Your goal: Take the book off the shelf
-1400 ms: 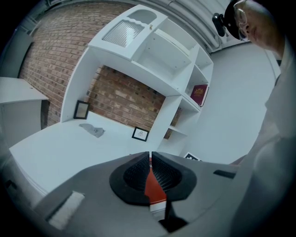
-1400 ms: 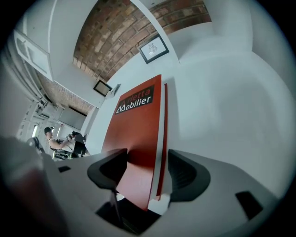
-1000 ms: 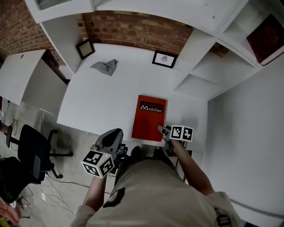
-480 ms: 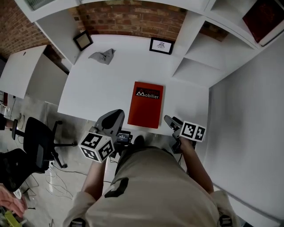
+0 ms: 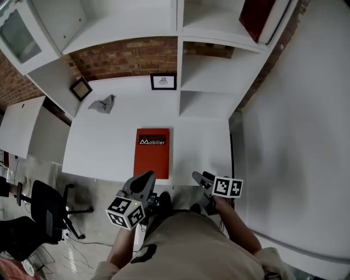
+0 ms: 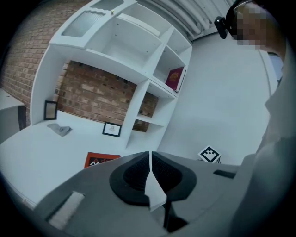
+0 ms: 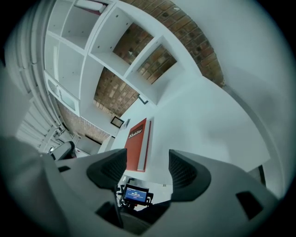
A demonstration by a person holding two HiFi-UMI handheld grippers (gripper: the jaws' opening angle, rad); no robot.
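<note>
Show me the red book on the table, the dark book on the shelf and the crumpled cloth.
red book [image 5: 152, 157], head view, middle of its cover.
dark book [image 5: 256, 16], head view, middle of its cover.
crumpled cloth [image 5: 103, 104], head view, its middle.

Book [image 5: 152, 153]: smooth red cover, looks matt. Table [image 5: 98, 150] and shelf unit [image 5: 208, 104]: white, smooth, matt finish. Far wall [image 5: 126, 57]: rough bare brick. Far-left rag [image 5: 103, 104]: crumpled grey cloth. My right gripper [image 7: 148, 169]: matt grey plastic, pads [image 7: 182, 171] black, finely textured.
</note>
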